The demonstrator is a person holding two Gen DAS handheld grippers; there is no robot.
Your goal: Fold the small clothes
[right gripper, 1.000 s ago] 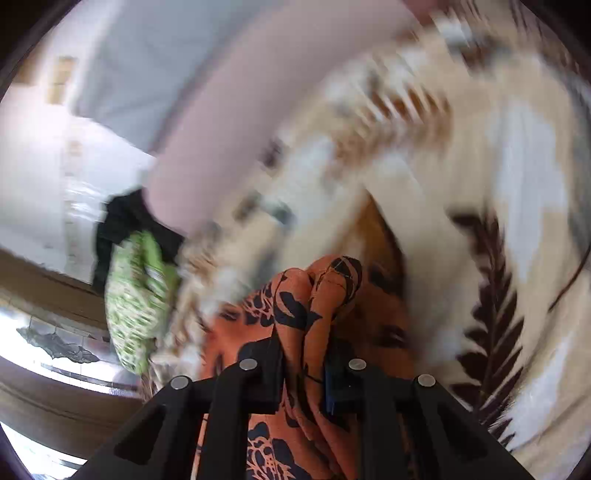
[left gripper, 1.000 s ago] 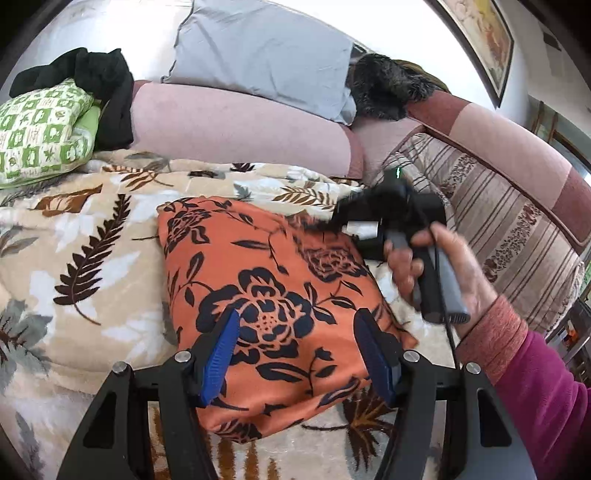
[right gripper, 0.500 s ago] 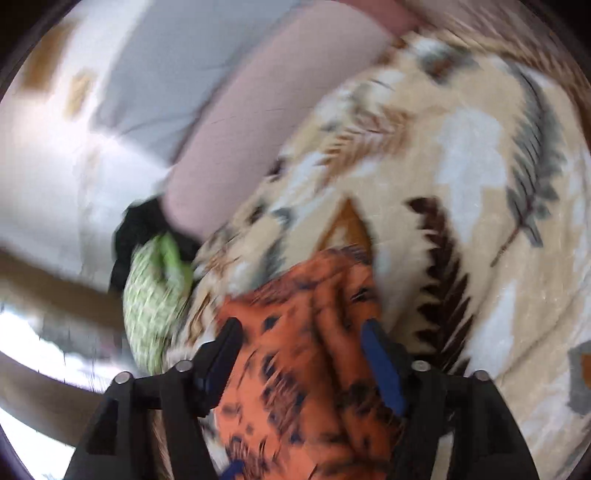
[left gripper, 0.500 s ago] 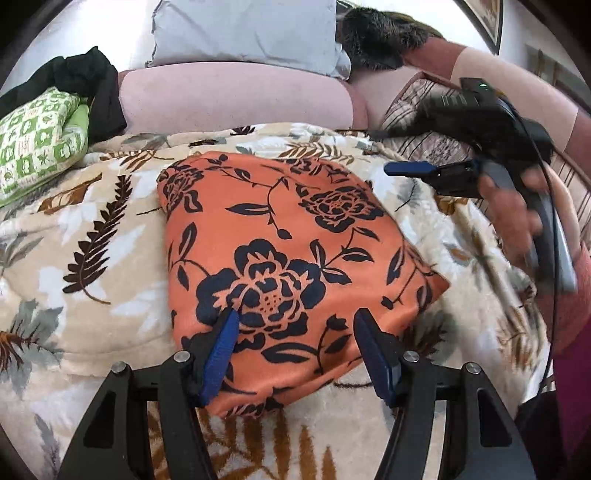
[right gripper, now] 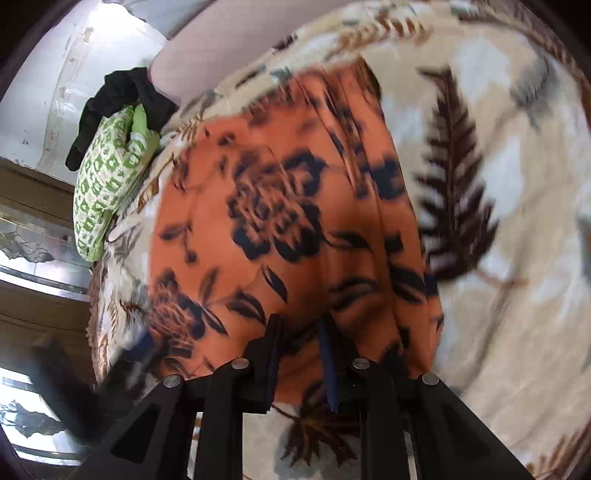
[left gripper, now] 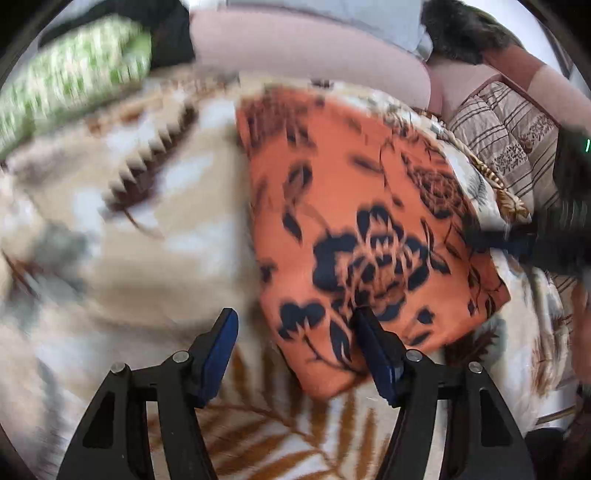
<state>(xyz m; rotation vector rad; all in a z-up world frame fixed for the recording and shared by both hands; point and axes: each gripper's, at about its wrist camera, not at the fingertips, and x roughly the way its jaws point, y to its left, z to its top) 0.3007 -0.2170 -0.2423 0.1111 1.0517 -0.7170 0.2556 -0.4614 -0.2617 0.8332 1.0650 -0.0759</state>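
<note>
Fingers [left gripper: 221, 345] of the left gripper [left gripper: 295, 347] spread wide, both blue pads showing, and the near left corner of the orange floral garment [left gripper: 354, 221] sits between them, the right pad over the cloth's edge at about 5 o'clock of the fabric. Nothing pinched there. Over in the right wrist view the right gripper [right gripper: 299, 354] has its fingers [right gripper: 271, 354] drawn narrow, only a slim gap between them, with the garment's [right gripper: 280, 221] near edge bunched right at the tips; whether cloth is actually clamped, I cannot tell through the blur. The garment lies as a folded orange slab with dark blue flowers on the leaf-print blanket [left gripper: 110, 221], running from 6 o'clock up toward 12 o'clock in the right view. In the left view the right gripper's dark body [left gripper: 554, 240] shows at 3 o'clock, its blue tip at the cloth's right edge. A green-and-white patterned cushion [right gripper: 107, 184] sits at 9 o'clock in the right view with a black garment [right gripper: 118, 96] draped just above it, touching it. Behind the blanket runs the pink sofa back [left gripper: 314, 51], a grey pillow [left gripper: 388, 22] leaning on it at 12 o'clock.
</note>
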